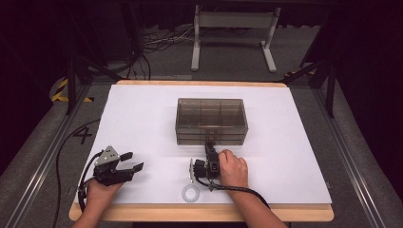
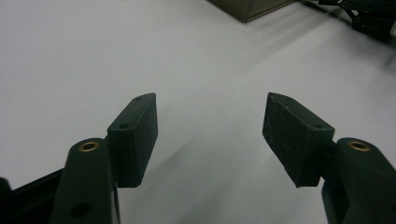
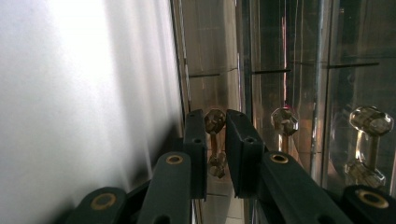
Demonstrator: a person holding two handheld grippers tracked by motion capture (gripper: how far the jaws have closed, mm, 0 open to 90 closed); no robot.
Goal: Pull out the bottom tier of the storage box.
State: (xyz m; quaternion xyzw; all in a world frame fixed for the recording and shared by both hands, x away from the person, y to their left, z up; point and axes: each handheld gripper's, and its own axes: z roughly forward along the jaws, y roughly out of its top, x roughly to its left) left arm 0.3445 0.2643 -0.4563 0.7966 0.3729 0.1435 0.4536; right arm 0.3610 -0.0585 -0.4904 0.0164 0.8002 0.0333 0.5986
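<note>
Right gripper (image 1: 209, 144) at the drawer box (image 1: 211, 121), clamped on a handle (image 3: 215, 140).

Drawer box standing at the middle of the white table (image 1: 142, 114), see-through brown, drawers shut. Right gripper turned on its side at the box's front face, jaws closed against the bottom drawer's faceted handle, handle pinched between the pads; two more handles (image 3: 285, 122) just beside it on the same face. Left gripper (image 1: 131, 161) resting well apart from the box, near the table's front edge, jaws spread wide with nothing between them. White ring (image 1: 190, 192) lying in front of the box, close to the right hand (image 1: 233, 167).
</note>
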